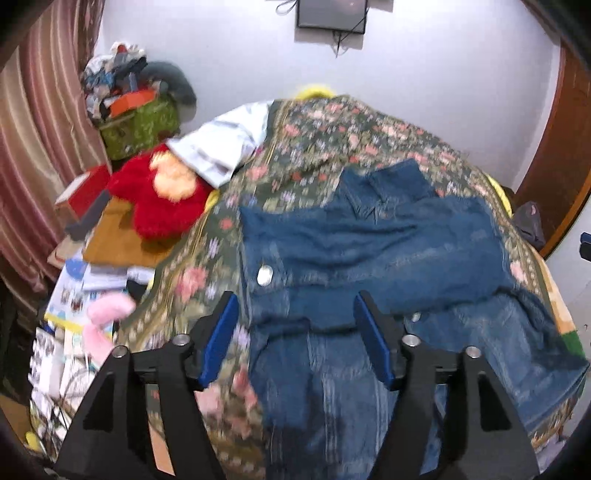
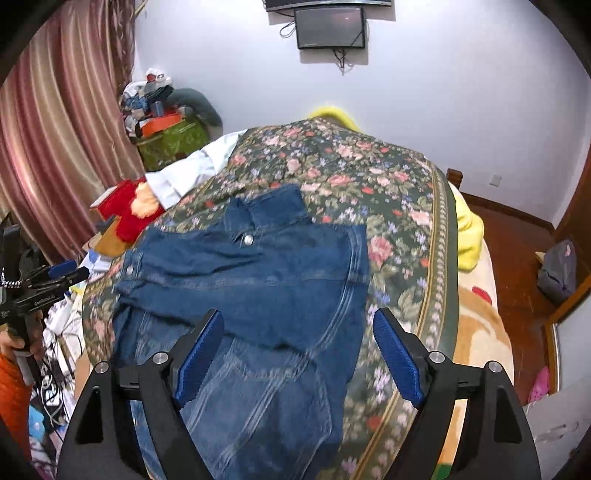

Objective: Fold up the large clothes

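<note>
Blue denim jacket (image 2: 251, 280) lies partly folded, collar away, on the bed.

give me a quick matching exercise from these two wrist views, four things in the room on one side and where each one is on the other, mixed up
Things:
1. denim jacket
2. wall screen
3. red plush toy
4. striped curtain

Places:
A. at the left edge of the room, hanging down
B. spread on the floral bedspread, ahead of both open grippers, left gripper and right gripper
C. off the bedspread's left side, beside a white pillow
D. mounted high on the far wall

Pairs: 1-B, 2-D, 3-C, 4-A
</note>
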Action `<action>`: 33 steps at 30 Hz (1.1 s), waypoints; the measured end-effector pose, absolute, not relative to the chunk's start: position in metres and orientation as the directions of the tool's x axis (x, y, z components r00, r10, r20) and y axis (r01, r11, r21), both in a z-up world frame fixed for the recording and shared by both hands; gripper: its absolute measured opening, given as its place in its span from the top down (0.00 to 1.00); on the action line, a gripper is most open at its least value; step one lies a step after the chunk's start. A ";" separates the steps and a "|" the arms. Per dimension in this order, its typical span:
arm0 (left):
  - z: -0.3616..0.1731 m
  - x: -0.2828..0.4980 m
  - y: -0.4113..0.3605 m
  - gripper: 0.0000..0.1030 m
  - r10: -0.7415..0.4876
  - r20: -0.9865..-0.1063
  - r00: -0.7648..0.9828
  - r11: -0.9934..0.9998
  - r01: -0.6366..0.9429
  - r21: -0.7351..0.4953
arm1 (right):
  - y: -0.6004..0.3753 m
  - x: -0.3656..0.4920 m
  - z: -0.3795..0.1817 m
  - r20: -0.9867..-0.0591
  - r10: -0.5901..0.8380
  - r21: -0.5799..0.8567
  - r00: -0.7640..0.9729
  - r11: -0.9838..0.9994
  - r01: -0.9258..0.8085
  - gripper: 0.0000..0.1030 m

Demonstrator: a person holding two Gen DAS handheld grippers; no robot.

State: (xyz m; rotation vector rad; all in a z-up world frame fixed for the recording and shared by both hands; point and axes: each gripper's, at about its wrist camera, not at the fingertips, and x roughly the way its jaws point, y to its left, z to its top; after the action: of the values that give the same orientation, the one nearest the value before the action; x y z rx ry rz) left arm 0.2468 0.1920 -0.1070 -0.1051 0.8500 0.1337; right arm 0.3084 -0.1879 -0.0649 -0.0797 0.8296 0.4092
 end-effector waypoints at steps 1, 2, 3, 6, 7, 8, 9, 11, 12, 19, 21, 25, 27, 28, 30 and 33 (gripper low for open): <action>-0.113 0.241 0.194 0.33 0.073 -0.764 0.641 0.985 -0.167 -0.046 | -0.189 0.302 -0.070 -0.739 0.324 0.095 0.591 0.918 -0.386 0.20; -0.121 0.235 0.196 0.33 0.067 -0.777 0.626 0.983 -0.175 -0.056 | -0.189 0.299 -0.075 -0.745 0.323 0.097 0.583 0.918 -0.385 0.20; -0.129 0.231 0.199 0.33 0.062 -0.791 0.609 0.981 -0.182 -0.064 | -0.190 0.293 -0.082 -0.756 0.319 0.100 0.571 0.919 -0.381 0.20; -0.157 0.216 0.208 0.33 0.037 -0.838 0.544 0.975 -0.202 -0.088 | -0.192 0.283 -0.102 -0.788 0.311 0.117 0.531 0.923 -0.367 0.20; -0.169 0.210 0.211 0.33 0.031 -0.856 0.516 0.972 -0.214 -0.094 | -0.194 0.280 -0.110 -0.801 0.310 0.127 0.512 0.924 -0.361 0.20; -0.177 0.206 0.213 0.33 0.027 -0.867 0.497 0.970 -0.221 -0.097 | -0.196 0.278 -0.120 -0.816 0.310 0.141 0.488 0.925 -0.353 0.20; -0.189 0.201 0.215 0.33 0.019 -0.884 0.466 0.967 -0.233 -0.101 | -0.197 0.277 -0.128 -0.828 0.310 0.152 0.468 0.926 -0.344 0.20; -0.211 0.192 0.219 0.33 0.001 -0.912 0.411 0.962 -0.249 -0.111 | -0.200 0.274 -0.145 -0.854 0.309 0.181 0.417 0.930 -0.319 0.20; -0.220 0.188 0.219 0.33 -0.007 -0.921 0.388 0.960 -0.255 -0.115 | -0.202 0.273 -0.152 -0.863 0.310 0.192 0.399 0.932 -0.308 0.20; -0.276 0.165 0.215 0.32 -0.097 -0.951 0.294 0.934 -0.304 -0.189 | -0.213 0.260 -0.186 -0.890 0.324 0.249 0.320 0.935 -0.253 0.20; -0.281 0.160 0.217 0.31 -0.118 -0.943 0.310 0.917 -0.330 -0.223 | -0.214 0.255 -0.189 -0.882 0.326 0.248 0.341 0.935 -0.255 0.20; -0.290 0.151 0.220 0.31 -0.172 -0.924 0.342 0.879 -0.370 -0.300 | -0.214 0.254 -0.189 -0.876 0.333 0.262 0.349 0.936 -0.236 0.20; -0.294 0.150 0.216 0.31 -0.179 -0.921 0.347 0.881 -0.361 -0.307 | -0.210 0.254 -0.189 -0.872 0.341 0.269 0.353 0.933 -0.238 0.20; -0.294 0.151 0.211 0.32 -0.177 -0.920 0.350 0.887 -0.349 -0.303 | -0.209 0.254 -0.189 -0.869 0.342 0.268 0.357 0.933 -0.241 0.20; -0.292 0.157 0.201 0.43 -0.197 -0.911 0.361 0.891 -0.322 -0.320 | -0.205 0.253 -0.187 -0.856 0.355 0.270 0.375 0.927 -0.261 0.34; -0.291 0.162 0.192 0.51 -0.208 -0.908 0.365 0.887 -0.320 -0.332 | -0.202 0.251 -0.183 -0.839 0.373 0.277 0.395 0.919 -0.279 0.56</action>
State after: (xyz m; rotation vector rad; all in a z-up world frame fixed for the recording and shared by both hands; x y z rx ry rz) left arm 0.1622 0.1923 -0.2912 -0.5050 1.2098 0.0763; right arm 0.2508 -0.2020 -0.1830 0.0971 1.0889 0.4143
